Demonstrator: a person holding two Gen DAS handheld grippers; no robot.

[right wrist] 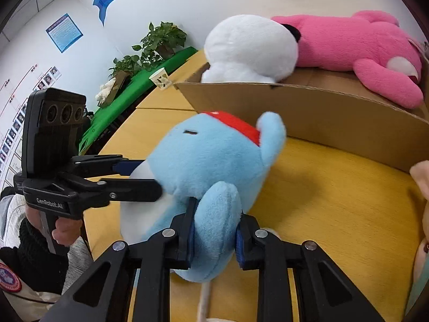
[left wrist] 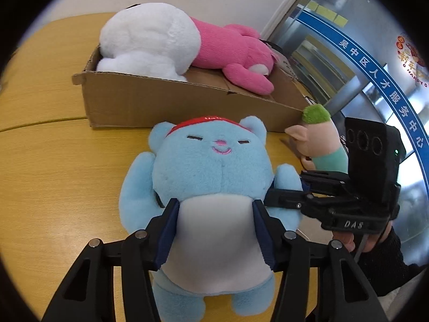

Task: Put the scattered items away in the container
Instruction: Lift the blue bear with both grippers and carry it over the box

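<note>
While the blue plush bear (left wrist: 211, 187) lies on its back on the yellow surface (left wrist: 53, 174) just in front of the cardboard box (left wrist: 161, 102), I have the left gripper (left wrist: 214, 230) with its jaws clamped on its white belly and the right gripper (right wrist: 214, 230) with its jaws pinching one arm, a two-point hold I judge fits a soft, floppy body. Beyond it, the white plush (left wrist: 147, 37) and pink plush (left wrist: 233, 51) already lie in the box, so the bear goes there next, while a green-haired doll (left wrist: 319, 139) waits at the box's corner.
</note>
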